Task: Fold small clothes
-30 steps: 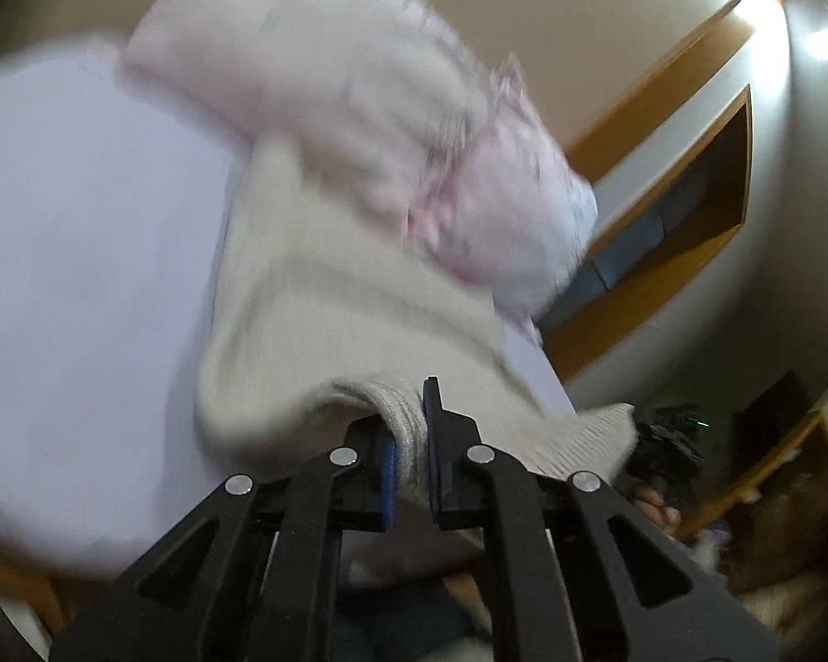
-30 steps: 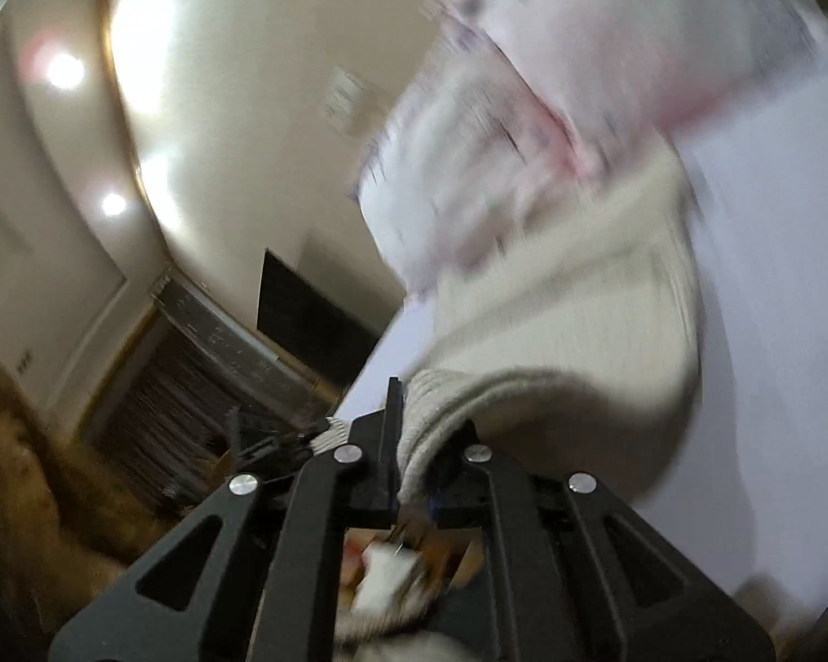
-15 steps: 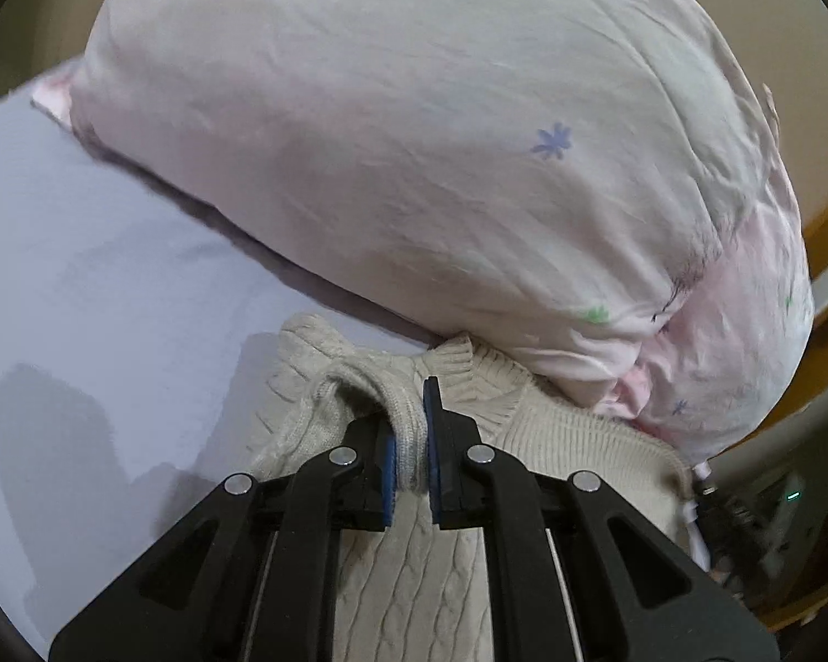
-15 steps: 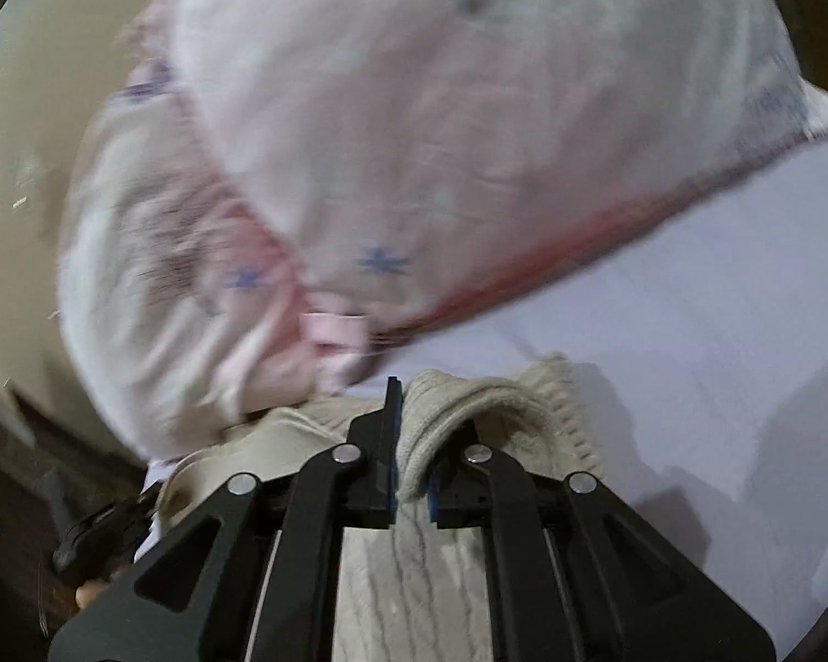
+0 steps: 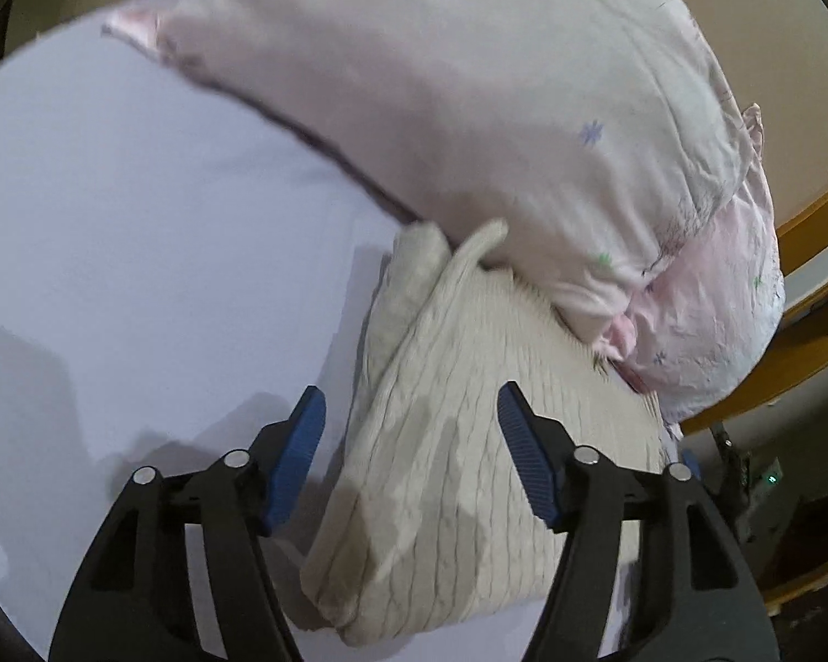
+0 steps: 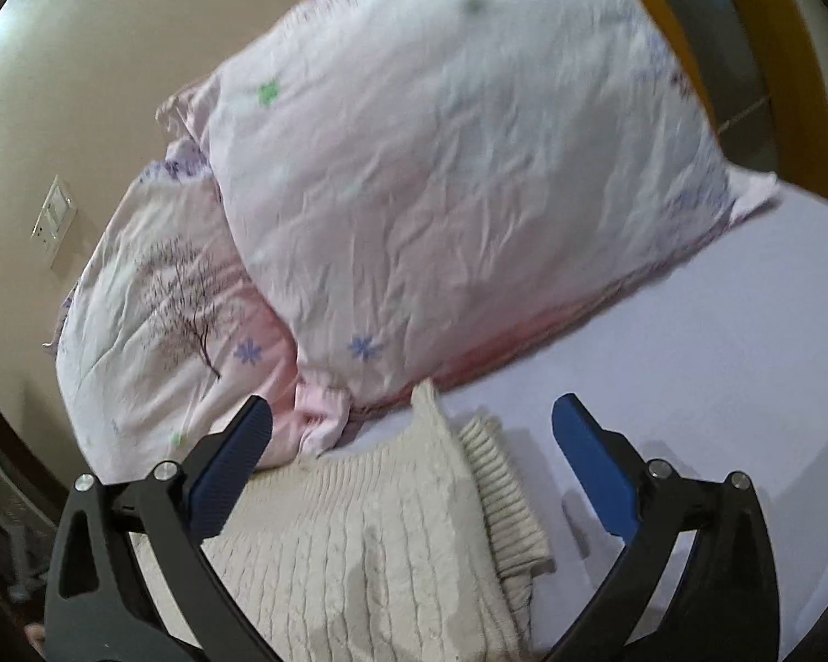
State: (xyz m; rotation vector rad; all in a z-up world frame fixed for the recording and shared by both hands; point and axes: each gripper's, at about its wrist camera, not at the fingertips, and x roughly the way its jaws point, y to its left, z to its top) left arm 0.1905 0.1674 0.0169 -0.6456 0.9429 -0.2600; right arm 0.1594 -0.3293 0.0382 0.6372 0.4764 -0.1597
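A cream cable-knit sweater lies folded on the pale lilac bed sheet, its far edge tucked against the pillows. It also shows in the right wrist view, with a ribbed cuff along its right side. My left gripper is open and empty, its blue pads spread above the sweater's left part. My right gripper is open and empty above the sweater's far edge.
A large pink-white pillow with small flower prints lies just beyond the sweater; a second pillow with a tree print sits beside it. A wooden headboard and a beige wall stand behind.
Both grippers have let go of the sweater and opened wide. The sweater was carried over and laid down folded on the sheet by the pillows.
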